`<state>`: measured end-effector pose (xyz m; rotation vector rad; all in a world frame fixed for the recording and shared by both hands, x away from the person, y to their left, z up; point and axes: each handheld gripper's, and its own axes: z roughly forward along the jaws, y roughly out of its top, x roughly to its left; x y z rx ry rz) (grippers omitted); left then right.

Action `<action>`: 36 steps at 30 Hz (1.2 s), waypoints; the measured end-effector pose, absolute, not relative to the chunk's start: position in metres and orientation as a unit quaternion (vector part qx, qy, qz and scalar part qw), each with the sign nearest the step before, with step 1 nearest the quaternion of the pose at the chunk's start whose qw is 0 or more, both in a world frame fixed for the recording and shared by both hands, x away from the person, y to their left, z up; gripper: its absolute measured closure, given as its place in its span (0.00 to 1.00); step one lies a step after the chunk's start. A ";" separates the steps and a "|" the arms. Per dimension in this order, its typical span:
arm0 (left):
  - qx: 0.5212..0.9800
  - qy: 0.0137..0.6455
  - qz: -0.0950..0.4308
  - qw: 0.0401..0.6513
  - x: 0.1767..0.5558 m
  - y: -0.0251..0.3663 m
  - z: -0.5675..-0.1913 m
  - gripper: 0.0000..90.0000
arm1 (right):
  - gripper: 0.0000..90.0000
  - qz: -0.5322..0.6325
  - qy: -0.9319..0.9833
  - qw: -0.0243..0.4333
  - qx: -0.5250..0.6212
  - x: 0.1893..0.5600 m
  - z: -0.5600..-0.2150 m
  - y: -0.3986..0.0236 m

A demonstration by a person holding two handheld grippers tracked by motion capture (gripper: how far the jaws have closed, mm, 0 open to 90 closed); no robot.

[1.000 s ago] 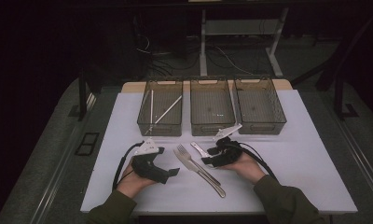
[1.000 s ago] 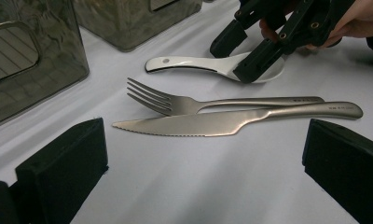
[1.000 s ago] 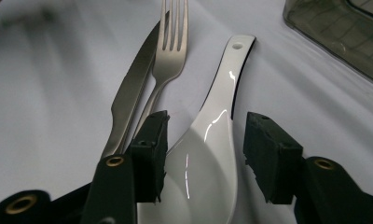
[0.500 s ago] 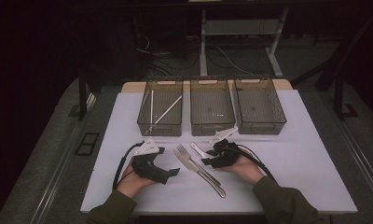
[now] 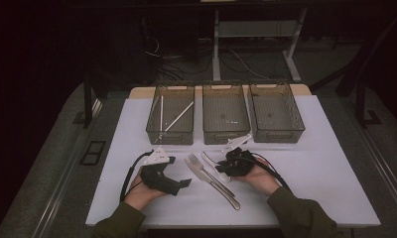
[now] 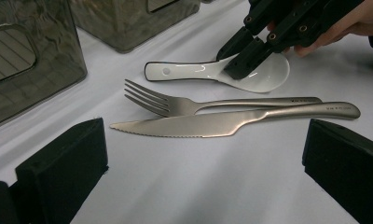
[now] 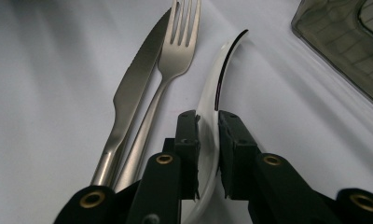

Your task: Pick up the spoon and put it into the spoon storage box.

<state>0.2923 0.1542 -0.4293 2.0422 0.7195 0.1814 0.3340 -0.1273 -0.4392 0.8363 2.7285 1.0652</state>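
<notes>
A white ceramic spoon (image 6: 212, 72) lies beside a steel fork (image 6: 194, 105) and a steel knife (image 6: 222, 122) on the white table. My right gripper (image 7: 207, 135) has just been closing, and its pads now press the spoon (image 7: 211, 107) where handle meets bowl. From above, the right gripper (image 5: 225, 171) sits just right of the cutlery, the fork (image 5: 199, 167) and knife (image 5: 221, 188) to its left. My left gripper (image 5: 184, 184) rests open on the table left of the cutlery, its jaws (image 6: 203, 158) wide apart and holding nothing.
Three dark see-through bins stand in a row at the back: the left bin (image 5: 169, 135) holds a few pale sticks (image 5: 179, 116), then the middle bin (image 5: 225, 136) and the right bin (image 5: 277, 134). The table's front edge (image 5: 226, 224) runs just behind my forearms.
The right gripper has dipped slightly toward the cutlery and its jaws have narrowed onto the spoon. The left gripper has stayed where it was.
</notes>
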 end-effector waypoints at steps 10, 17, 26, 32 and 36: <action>0.831 0.293 0.074 0.467 0.292 0.154 -0.429 0.00 | 0.92 0.351 0.895 0.043 0.270 0.334 -0.436 -0.126; 0.830 0.293 0.073 0.469 0.292 0.155 -0.429 0.00 | 0.93 0.351 0.896 0.033 0.270 0.334 -0.433 -0.127; 0.830 0.289 0.071 0.471 0.292 0.155 -0.429 0.00 | 0.94 0.352 0.894 0.036 0.275 0.336 -0.429 -0.133; 0.831 0.286 0.068 0.473 0.292 0.156 -0.430 0.00 | 0.94 0.361 0.889 0.038 0.279 0.338 -0.422 -0.141; 0.831 0.282 0.066 0.474 0.292 0.157 -0.430 0.00 | 0.94 0.365 0.887 0.040 0.280 0.338 -0.419 -0.145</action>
